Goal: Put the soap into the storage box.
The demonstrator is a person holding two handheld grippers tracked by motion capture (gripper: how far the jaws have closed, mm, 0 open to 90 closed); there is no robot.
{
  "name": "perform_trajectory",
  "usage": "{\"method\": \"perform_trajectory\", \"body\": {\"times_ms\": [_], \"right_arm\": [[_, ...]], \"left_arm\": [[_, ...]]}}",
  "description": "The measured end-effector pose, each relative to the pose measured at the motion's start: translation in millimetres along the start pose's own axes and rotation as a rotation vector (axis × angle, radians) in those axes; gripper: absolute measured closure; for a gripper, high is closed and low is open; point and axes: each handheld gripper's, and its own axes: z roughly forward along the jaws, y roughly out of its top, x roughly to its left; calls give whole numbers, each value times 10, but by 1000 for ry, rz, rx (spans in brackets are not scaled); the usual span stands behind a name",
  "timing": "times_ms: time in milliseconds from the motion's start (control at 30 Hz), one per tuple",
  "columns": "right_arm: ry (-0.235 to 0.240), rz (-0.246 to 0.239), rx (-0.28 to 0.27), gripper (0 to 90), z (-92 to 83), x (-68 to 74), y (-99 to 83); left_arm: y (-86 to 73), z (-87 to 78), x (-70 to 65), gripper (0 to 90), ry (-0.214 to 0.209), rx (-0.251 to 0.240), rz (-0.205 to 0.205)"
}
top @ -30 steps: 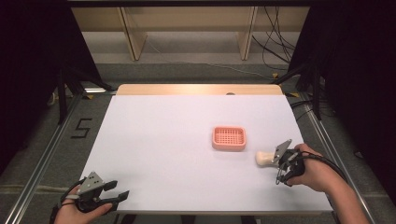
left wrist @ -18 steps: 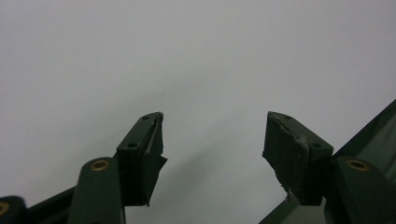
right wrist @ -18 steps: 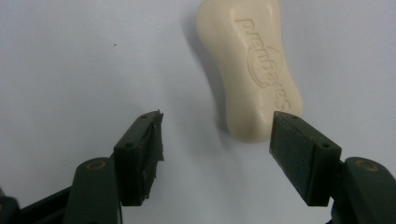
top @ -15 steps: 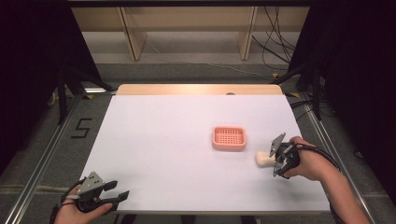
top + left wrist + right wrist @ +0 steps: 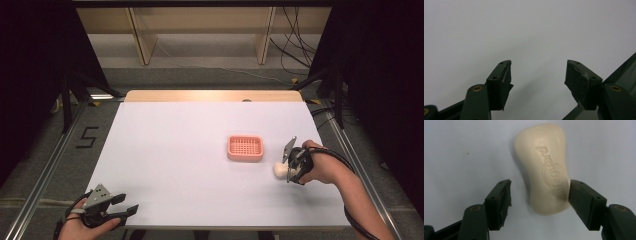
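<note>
At the near left corner of the table the left gripper rests low in the person's hand, its jaws standing wide apart with nothing between them; in the left gripper view there is just bare white surface ahead of the jaws. It has no part in the step now and should best stay quiet there. Farther in, near the right edge of the table, the right gripper is at the bar of soap, a cream bar with a pressed brand mark, lying flat on the white surface. The jaws have just been closing a little, but they are open wide, and the soap's near end lies between them: the right jaw is at the soap's side, perhaps already touching, while a clear gap remains at the left jaw. To do the grasp well, I think the hand should shift so that the bar sits centred, then go a bit deeper along it, because soap is smooth and a hold on the end alone may let it slip or turn. Close slowly and evenly. Just beyond the soap, toward the middle of the table, waits the pink soap dish, empty, probably where the bar goes.
</note>
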Motion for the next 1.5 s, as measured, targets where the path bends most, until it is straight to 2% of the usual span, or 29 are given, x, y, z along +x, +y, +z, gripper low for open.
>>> {"method": "perform_trajectory", "body": {"times_ms": [67, 100, 133, 167, 267, 433, 467, 533, 567, 600, 633, 667, 733, 767, 867, 967, 1033, 1233, 1300, 1367, 1400, 1433, 1500], "right_arm": [[-3, -10, 4, 351, 6, -8, 9], [11, 5, 7, 355, 10, -10, 28], [0, -24, 3, 355, 23, -35, 31], [17, -7, 4, 355, 17, -28, 45], [7, -2, 10, 353, 20, -45, 69], [14, -65, 21, 353, 60, -84, 112], [17, -57, 25, 356, 56, -79, 119], [19, -71, 14, 367, 75, -92, 129], [17, -58, 23, 370, 73, -84, 136], [21, -78, 20, 371, 92, -97, 140], [22, -70, 29, 369, 98, -90, 145], [19, -88, 23, 370, 112, -100, 148], [25, -67, 30, 375, 110, -92, 157], [32, -82, 22, 378, 125, -110, 161], [24, -81, 31, 380, 132, -117, 162], [48, -98, 31, 397, 161, -142, 158], [47, -129, 26, 417, 184, -149, 149], [64, -104, 42, 414, 205, -173, 127], [63, -110, 43, 409, 224, -181, 115], [84, -82, 59, 408, 222, -182, 114], [79, -81, 55, 408, 228, -183, 111], [76, -95, 48, 407, 240, -193, 109], [70, -97, 45, 406, 254, -193, 109]], "left_arm": [[0, 0, 1, 372, 0, 0, 0], [1, 0, 1, 372, 0, 0, 0], [1, 0, 1, 372, 0, 0, 0], [2, 0, 2, 372, -3, 2, 0], [2, 0, 2, 372, -3, 3, 0], [-1, 8, -5, 372, 0, -7, -9], [0, 7, -3, 372, -4, -6, -10], [-1, 8, -5, 372, 1, -6, -9], [-1, 8, -5, 372, 0, -6, -8], [-1, 8, -5, 372, 0, -6, -9], [-1, 8, -4, 372, 1, -6, -8], [-1, 8, -3, 372, 0, -7, -9], [3, 0, 0, 372, -9, 5, -7], [3, 1, -1, 372, -8, 5, -7], [-1, 8, -6, 372, 2, -7, -7], [0, 9, -7, 372, -1, -6, -7], [4, 3, -6, 372, -13, 11, -1], [2, 3, -1, 373, -2, 1, 3], [2, 10, -12, 373, -6, -4, -5], [0, 15, -5, 373, 10, -1, 2], [1, 11, -11, 373, -6, -7, -8], [1, 6, 0, 373, 2, 1, 4], [0, 8, -7, 373, -4, -5, -5]]}}
